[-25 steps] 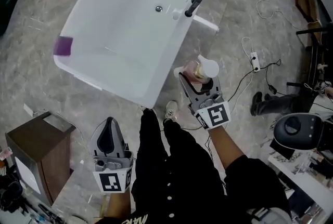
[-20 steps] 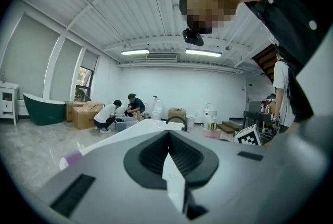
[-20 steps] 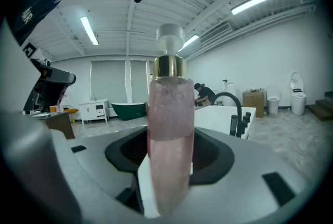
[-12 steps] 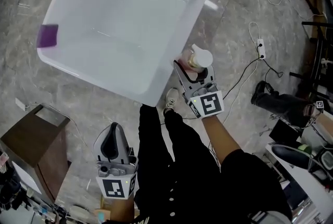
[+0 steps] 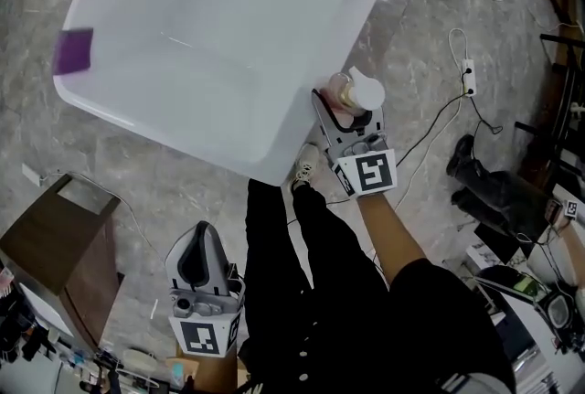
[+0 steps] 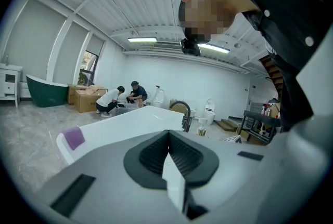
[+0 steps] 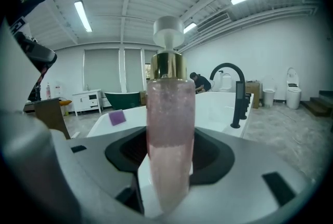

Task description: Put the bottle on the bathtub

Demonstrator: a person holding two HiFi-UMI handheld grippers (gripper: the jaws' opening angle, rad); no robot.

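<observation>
White bathtub fills the head view; your right gripper holds the pink pump bottle just beside its rim, your left gripper hanging low. Left gripper view: jaws pressed together, empty. Right gripper view: jaws clamp the upright bottle.

Nothing readable is showing up anywhere, tbh. The pink bottle isn't carrying any label or brand I'm making out.

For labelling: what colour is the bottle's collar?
Gold collar on the bottle; right gripper view shows it best.
</observation>
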